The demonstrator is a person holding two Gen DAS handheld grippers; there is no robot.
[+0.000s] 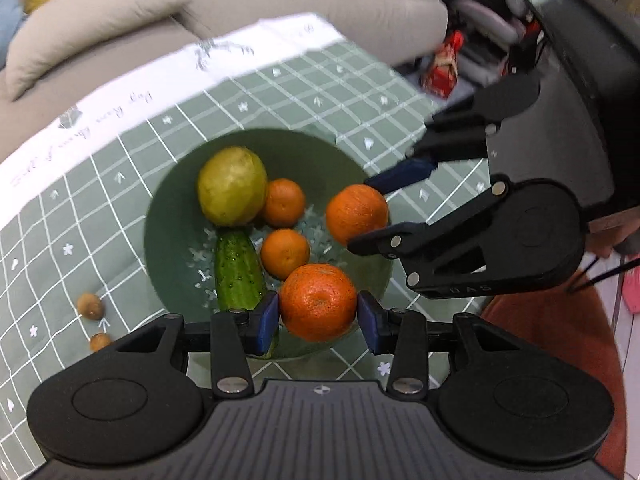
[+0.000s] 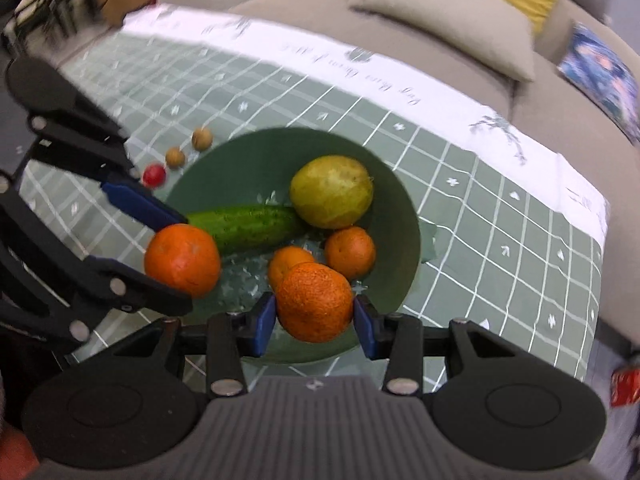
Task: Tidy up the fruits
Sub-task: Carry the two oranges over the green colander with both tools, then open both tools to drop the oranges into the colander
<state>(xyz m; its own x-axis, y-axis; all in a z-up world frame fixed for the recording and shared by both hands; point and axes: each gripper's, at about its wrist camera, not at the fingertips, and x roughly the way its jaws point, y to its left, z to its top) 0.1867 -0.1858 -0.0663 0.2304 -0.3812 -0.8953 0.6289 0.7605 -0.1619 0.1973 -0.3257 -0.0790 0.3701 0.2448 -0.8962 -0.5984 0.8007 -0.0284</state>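
A green bowl [image 1: 168, 216] [image 2: 400, 216] sits on the checked tablecloth. In it lie a yellow-green pear [image 1: 232, 186] [image 2: 332, 192], a cucumber [image 1: 238, 270] [image 2: 244, 226] and two small tangerines [image 1: 284, 202] [image 1: 285, 253] [image 2: 350, 252]. My left gripper [image 1: 318, 316] [image 2: 172, 248] is shut on an orange [image 1: 318, 300] [image 2: 182, 260] above the bowl's near side. My right gripper [image 2: 314, 320] [image 1: 362, 216] is shut on another orange [image 2: 314, 300] [image 1: 357, 214] above the bowl's other side. Both oranges hang over the bowl.
Two small brown fruits [image 1: 91, 306] [image 2: 202, 139] and a small red one [image 2: 154, 175] lie on the cloth [image 1: 340, 92] beside the bowl. A beige sofa with cushions [image 2: 452, 16] runs behind the table. Red packaging [image 1: 442, 68] lies past the table's corner.
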